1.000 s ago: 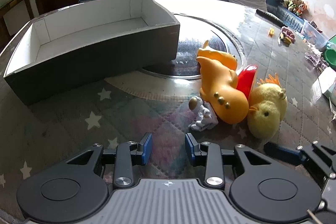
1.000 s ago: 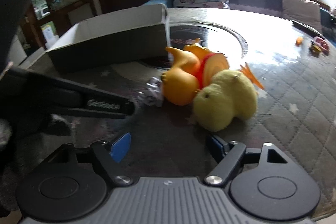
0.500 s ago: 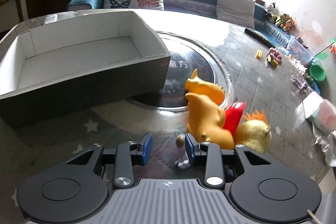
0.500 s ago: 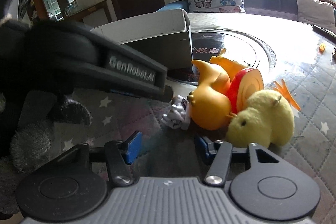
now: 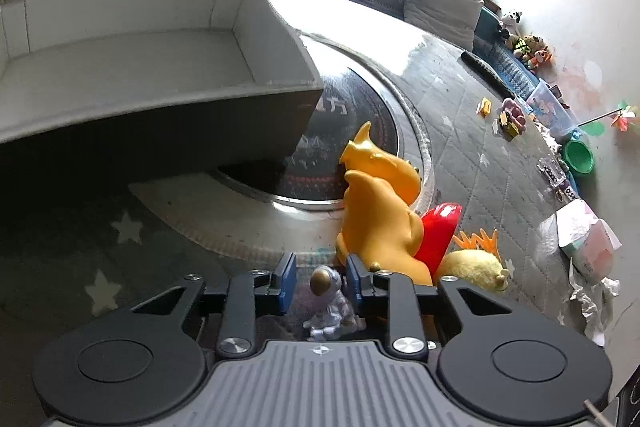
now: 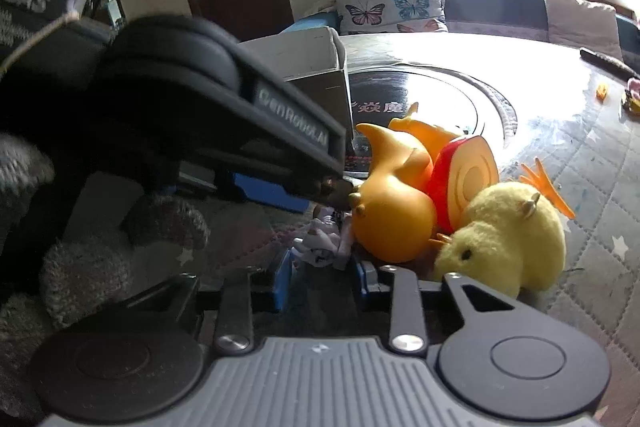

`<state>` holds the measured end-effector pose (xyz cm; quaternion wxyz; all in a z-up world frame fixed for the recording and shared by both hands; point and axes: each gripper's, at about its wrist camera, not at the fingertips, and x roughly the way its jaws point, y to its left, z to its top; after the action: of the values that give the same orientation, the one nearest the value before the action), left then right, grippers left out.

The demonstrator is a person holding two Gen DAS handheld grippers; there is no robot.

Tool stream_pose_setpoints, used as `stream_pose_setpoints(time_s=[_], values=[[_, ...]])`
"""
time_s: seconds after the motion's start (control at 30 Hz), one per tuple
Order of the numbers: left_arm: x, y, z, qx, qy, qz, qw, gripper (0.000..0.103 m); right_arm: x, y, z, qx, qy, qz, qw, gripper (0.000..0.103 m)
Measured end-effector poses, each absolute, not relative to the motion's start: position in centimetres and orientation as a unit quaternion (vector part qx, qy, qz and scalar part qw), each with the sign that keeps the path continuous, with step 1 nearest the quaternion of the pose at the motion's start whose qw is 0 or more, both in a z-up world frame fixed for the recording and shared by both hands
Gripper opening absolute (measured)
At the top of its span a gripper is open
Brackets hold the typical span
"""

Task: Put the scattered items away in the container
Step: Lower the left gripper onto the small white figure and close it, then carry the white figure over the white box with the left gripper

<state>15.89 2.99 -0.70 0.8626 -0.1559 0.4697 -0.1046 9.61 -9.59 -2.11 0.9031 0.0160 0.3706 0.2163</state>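
The left gripper (image 5: pixel 320 279) has dropped over the astronaut (image 5: pixel 328 303), fingers spread astride it, seemingly not yet pinching. Box (image 5: pixel 160 67) waits at 11 o'clock; right gripper (image 6: pixel 322 281) spread, empty.

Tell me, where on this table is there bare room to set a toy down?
The box floor is bare between its white walls. The star-patterned mat left of the left gripper is free, as is the dark round disc beyond the orange dinosaur. It is crowded where astronaut figure, dinosaur and yellow chick bunch together.
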Motion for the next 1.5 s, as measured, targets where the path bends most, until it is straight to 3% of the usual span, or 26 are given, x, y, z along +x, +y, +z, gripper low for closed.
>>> stream_pose_setpoints(time_s=[0.2,0.4,0.47,0.63,0.73,0.87,1.07,1.23,1.33,1.5], values=[[15.8,3.5,-0.9,-0.175,0.47,-0.113,0.858,0.02,9.2,-9.5,-2.1,0.011,0.369,0.22,0.903,0.03],[15.1,3.8,-0.9,-0.176,0.469,-0.11,0.858,0.02,9.0,-9.3,-2.2,0.004,0.369,0.231,0.9,0.03],[14.9,3.8,-0.9,-0.173,0.47,-0.105,0.859,0.02,8.7,-9.2,-2.1,0.002,0.368,0.239,0.899,0.011],[14.3,4.1,-0.4,-0.176,0.466,-0.103,0.861,0.02,8.5,-9.1,-1.9,0.009,0.383,0.245,0.891,0.011],[14.3,4.3,-0.6,-0.178,0.468,-0.098,0.86,0.02,8.6,-9.4,-2.2,0.017,0.386,0.251,0.888,0.016],[14.2,4.3,-0.8,-0.178,0.472,-0.091,0.858,0.021,8.2,-9.1,-2.2,0.009,0.38,0.252,0.89,0.041],[14.1,4.6,-0.9,-0.179,0.48,-0.088,0.854,0.021,7.6,-8.6,-2.3,0.009,0.377,0.248,0.892,0.043],[14.0,4.8,-0.9,-0.184,0.484,-0.095,0.85,0.021,7.2,-8.3,-2.3,-0.002,0.374,0.251,0.893,0.039],[13.9,4.9,-0.8,-0.184,0.484,-0.1,0.849,0.02,6.9,-8.1,-2.2,-0.007,0.373,0.259,0.891,0.026],[13.6,5.2,-0.3,-0.185,0.48,-0.101,0.852,0.02,6.5,-8.0,-1.7,-0.008,0.367,0.27,0.89,0.023]])
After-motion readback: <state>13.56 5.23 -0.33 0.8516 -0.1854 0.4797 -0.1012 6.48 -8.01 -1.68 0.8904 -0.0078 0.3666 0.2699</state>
